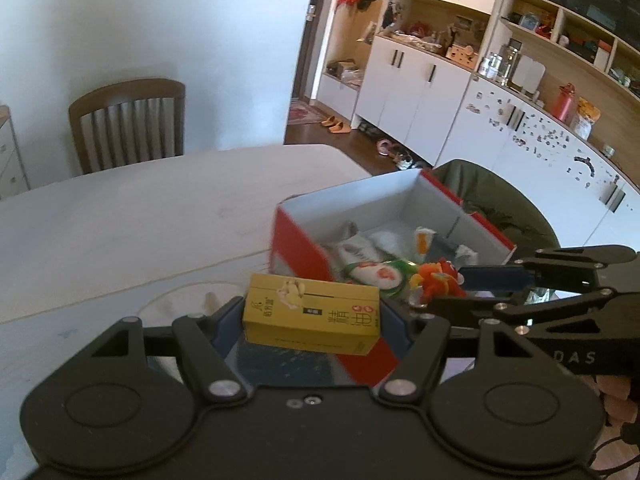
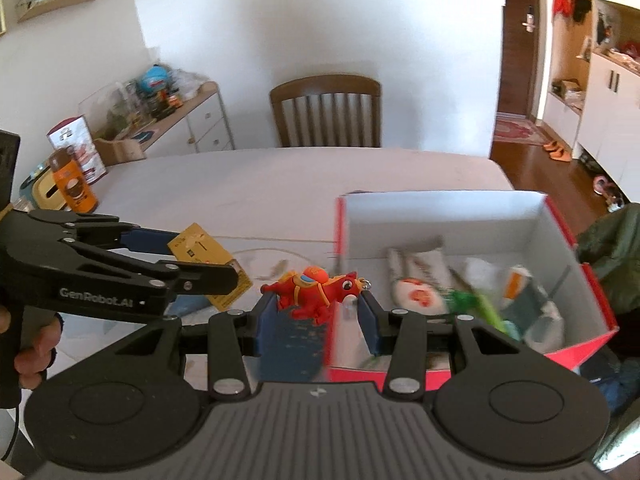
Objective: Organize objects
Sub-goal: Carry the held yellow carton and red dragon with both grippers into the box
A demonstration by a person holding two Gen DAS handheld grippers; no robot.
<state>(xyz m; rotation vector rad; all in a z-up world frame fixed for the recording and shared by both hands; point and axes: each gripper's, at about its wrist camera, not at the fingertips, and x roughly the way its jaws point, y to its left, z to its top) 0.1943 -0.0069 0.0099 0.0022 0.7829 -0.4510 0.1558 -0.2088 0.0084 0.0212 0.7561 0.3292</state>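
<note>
My left gripper (image 1: 310, 320) is shut on a yellow carton (image 1: 311, 318) with printed characters, held above the table just left of a red-and-white open box (image 1: 296, 240). In the right wrist view the same yellow carton (image 2: 200, 252) sits between the left gripper's fingers (image 2: 200, 276). My right gripper (image 2: 316, 304) is shut on a red toy horse (image 2: 316, 288) at the box's (image 2: 440, 208) near-left corner. That toy (image 1: 440, 278) shows by the box's near side in the left wrist view. Several packets (image 2: 416, 280) lie inside the box.
The pale table (image 2: 260, 184) stretches back to a wooden chair (image 2: 326, 110). An orange bottle (image 2: 74, 184) and a pouch stand at its left edge. A green jacket (image 1: 492, 200) hangs on a chair behind the box. A hand (image 2: 34, 356) holds the left gripper's handle.
</note>
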